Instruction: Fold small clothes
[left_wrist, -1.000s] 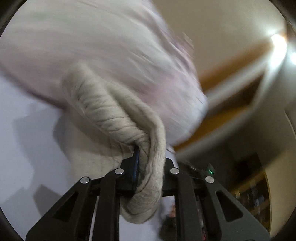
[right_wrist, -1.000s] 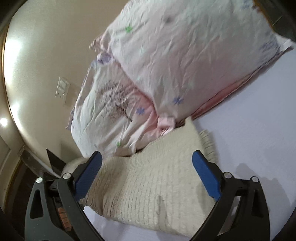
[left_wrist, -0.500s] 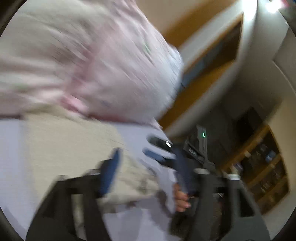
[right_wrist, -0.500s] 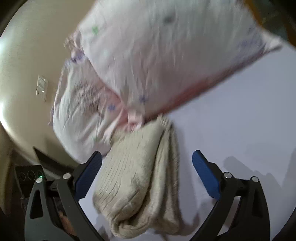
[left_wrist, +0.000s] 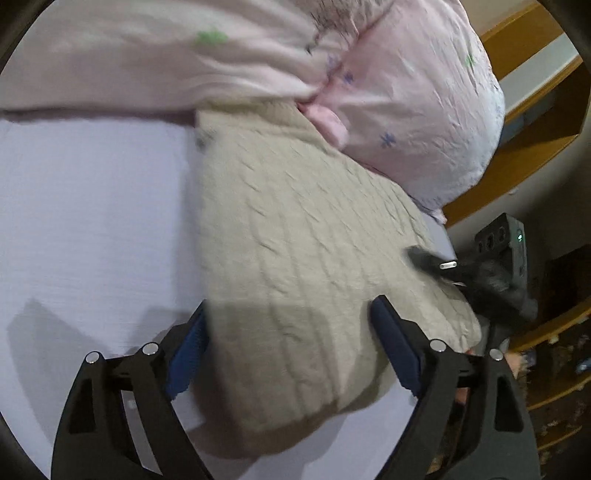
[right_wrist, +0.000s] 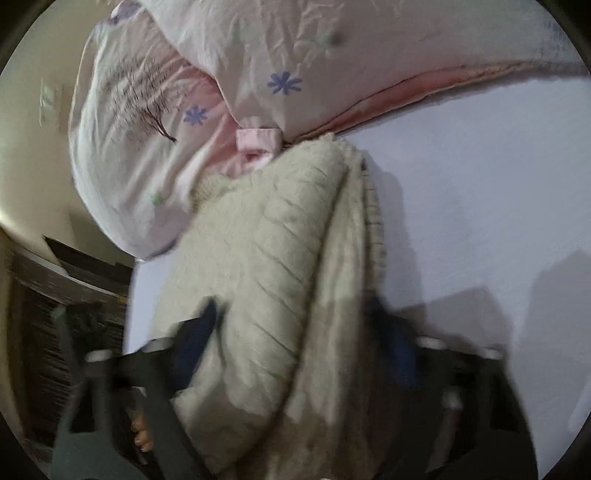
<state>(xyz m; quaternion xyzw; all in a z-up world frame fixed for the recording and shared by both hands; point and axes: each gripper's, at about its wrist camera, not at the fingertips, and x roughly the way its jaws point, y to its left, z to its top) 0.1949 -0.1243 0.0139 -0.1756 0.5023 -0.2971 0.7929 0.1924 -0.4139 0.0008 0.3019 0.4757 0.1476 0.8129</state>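
Knit garment (left_wrist: 295, 258) folded on the pale bedsheet (left_wrist: 92, 221), both grippers over it.

Ahead of both grippers, pink floral pillows (left_wrist: 406, 110) touch the garment's far edge. The left gripper (left_wrist: 291, 347) hangs with jaws spread wide, straddling the beige knit's near end without clamping it. The right gripper (right_wrist: 295, 343) is blurred; its blue pads seem spread either side of the folded bundle.

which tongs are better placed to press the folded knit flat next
Probably the left tongs: they are open, sharply seen, straddling the beige knit on the sheet. The right tongs also straddle it but are motion-blurred.
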